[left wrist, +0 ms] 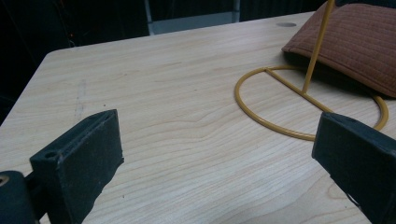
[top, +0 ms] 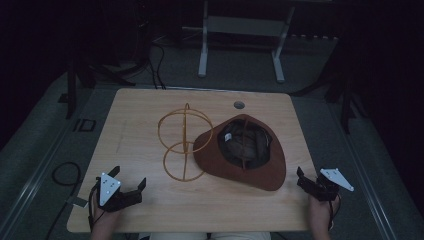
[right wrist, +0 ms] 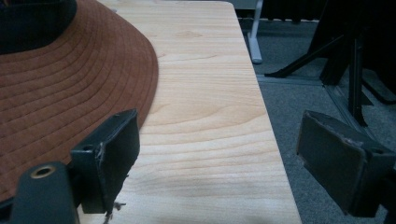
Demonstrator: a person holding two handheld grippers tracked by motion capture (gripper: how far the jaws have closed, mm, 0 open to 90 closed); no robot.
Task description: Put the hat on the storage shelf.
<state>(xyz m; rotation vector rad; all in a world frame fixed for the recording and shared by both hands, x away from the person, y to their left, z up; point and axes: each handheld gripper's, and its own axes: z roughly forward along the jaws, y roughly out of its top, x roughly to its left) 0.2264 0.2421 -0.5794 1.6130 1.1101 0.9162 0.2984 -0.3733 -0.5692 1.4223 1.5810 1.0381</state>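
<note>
fingers: both sets stand spread wide with nothing between them. Our left gripper (top: pixel 131 190) sits at the near left corner of the bench (top: pixel 135 115), and our right gripper (top: pixel 306 181) hangs at the near right edge, partly past it.
hat: the brown wide-brim hat (top: pixel 240 152) lies crown-down, opening up, on the right half of the bench. Its brim leans on the wire stand at the left side.
stand: the yellow wire hat stand (top: pixel 184 142) is upright near the middle, with a ring base on the wood and a round hoop on top of a thin post.
who's closer: we'd say the right hand wins for the hat. In the right gripper view the brim (right wrist: pixel 70 88) runs right up beside the left finger (right wrist: pixel 114 154), while the other finger (right wrist: pixel 334 156) hangs out over the floor.
left side: in the left gripper view the base ring (left wrist: pixel 280 100) lies ahead and to the right of the fingers (left wrist: pixel 88 154), near but apart.
direction: from the right fingers the hat lies forward and toward the bench's middle, so we reckon a short inward swing catches the brim edge.
guess: the left gripper probably steadies the stand's base while the right lifts the hat onto the hoop.
</note>
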